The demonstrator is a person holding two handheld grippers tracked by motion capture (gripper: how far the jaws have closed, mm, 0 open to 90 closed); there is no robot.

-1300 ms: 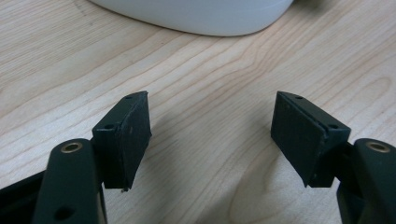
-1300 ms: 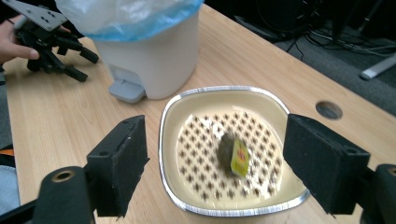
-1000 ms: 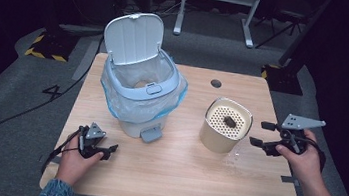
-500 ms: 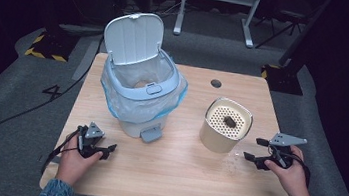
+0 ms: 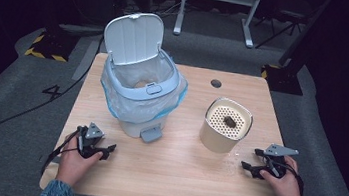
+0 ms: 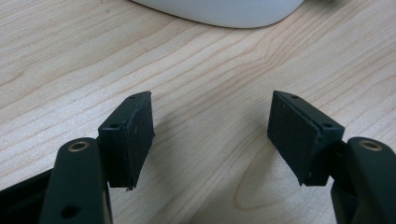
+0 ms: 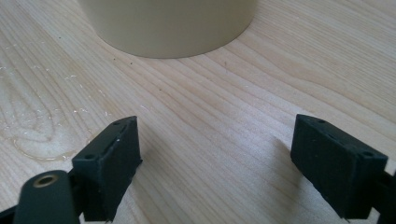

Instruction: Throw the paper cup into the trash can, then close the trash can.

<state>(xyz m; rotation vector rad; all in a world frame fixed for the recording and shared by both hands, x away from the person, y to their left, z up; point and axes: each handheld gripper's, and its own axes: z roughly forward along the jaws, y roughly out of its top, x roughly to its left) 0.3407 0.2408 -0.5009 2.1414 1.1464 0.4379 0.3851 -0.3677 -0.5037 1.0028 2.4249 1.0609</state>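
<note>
Nearest the person, the left gripper [image 5: 105, 149] rests low on the pale wooden table [image 5: 178, 174], its matte black jaws spread apart with bare wood grain between the flat, rough-faced pads [image 6: 135, 130]. The right gripper [image 5: 248, 166] lies at the same near edge, well to the right of the beige canister [image 5: 226, 126], jaws likewise parted and holding nothing — a grey three-cornered plate sits on top of it. Between this gripper and the canister the wood carries a thin, glossy wet smear [image 7: 37, 130] with scattered droplets. The canister is a squat, smooth-walled cylinder with rounded corners and a perforated top panel; a small dark lump [image 5: 230, 121] lies on the perforations. Left of the canister stands a pedal bin [image 5: 139, 103], pale blue-grey plastic, lined with a crinkled translucent bag whose edge spills over the rim; its grey pedal [image 5: 151, 134] juts toward the person, and its smooth rounded lid [image 5: 133, 37] stands upright, hinged at the back. Beyond the canister — near the table's far edge — is a round dark cable hole [image 5: 216, 83].
</note>
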